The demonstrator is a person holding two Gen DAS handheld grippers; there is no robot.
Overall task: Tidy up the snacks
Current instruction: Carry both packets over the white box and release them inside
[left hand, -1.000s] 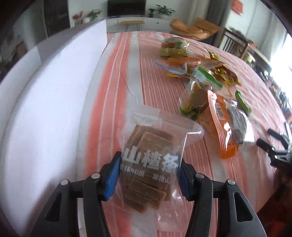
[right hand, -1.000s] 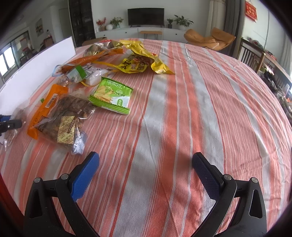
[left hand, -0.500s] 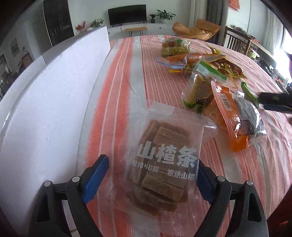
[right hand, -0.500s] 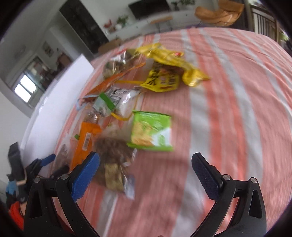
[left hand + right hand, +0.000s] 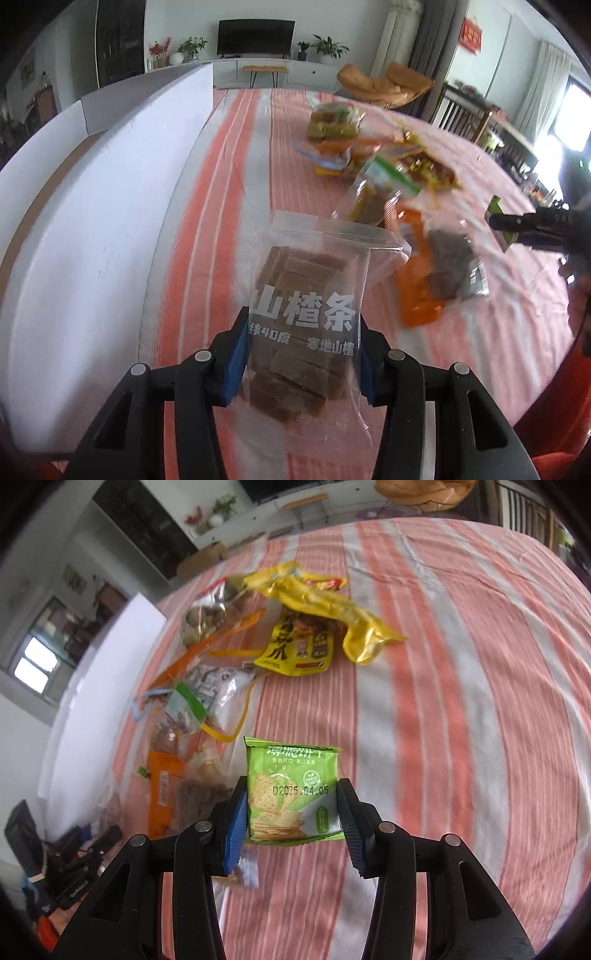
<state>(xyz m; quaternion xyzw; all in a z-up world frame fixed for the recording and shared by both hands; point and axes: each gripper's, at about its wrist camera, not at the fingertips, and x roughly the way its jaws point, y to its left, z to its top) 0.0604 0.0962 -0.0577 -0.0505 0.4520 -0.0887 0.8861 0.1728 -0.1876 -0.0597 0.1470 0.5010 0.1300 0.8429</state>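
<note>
Striped orange-and-white tablecloth (image 5: pixel 461 701) under everything, living room behind. Left gripper (image 5: pixel 301 354) clamped on a clear bag of brown fruit strips (image 5: pixel 306 325), blue pads pressing both sides, bag raised above the cloth beside a white board (image 5: pixel 92 229). Right gripper (image 5: pixel 291 819) clamped on a green cracker packet (image 5: pixel 291 794), held just above the cloth. Beyond it, a loose pile: orange packet (image 5: pixel 162 794), clear bags, yellow packets (image 5: pixel 314 627) farthest out.

Snack pile (image 5: pixel 236 672) right of board (image 5: pixel 103 206)
</note>
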